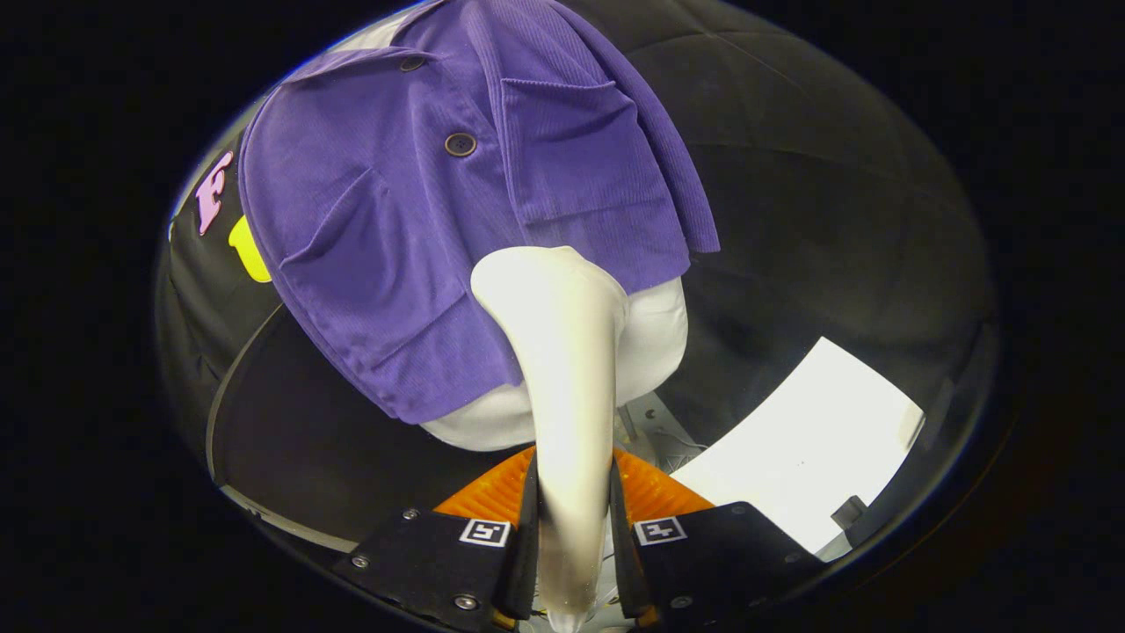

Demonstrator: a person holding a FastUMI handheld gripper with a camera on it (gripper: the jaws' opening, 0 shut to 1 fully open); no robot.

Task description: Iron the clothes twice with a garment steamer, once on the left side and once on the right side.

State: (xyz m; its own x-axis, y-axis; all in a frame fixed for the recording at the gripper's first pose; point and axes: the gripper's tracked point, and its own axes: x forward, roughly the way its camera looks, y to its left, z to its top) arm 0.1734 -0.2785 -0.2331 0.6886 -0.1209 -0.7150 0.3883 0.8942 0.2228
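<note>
Between the fingers of the gripper (573, 527), pinched on both sides, the cream garment steamer (562, 369) reaches ahead, its head against the purple jacket's (413, 220) lower hem.

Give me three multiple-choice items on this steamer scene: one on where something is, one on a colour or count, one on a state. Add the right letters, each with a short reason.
1. Where is the head of the garment steamer?
A. Against the lower front of the purple jacket
B. Lying on the white sheet
C. Tucked inside the chest pocket

2. How many buttons can be seen on the jacket front?
A. None
B. Two
C. Five

3. What is the gripper doing?
A. Open, holding nothing
B. Shut on the steamer's handle
C. Shut on the jacket's hem

Answers:
1. A: the pale head sits over the jacket's lower edge, by the white mannequin.
2. B: one dark button near the collar, one lower down.
3. B: both fingers press on the handle, which runs up between them.
</note>
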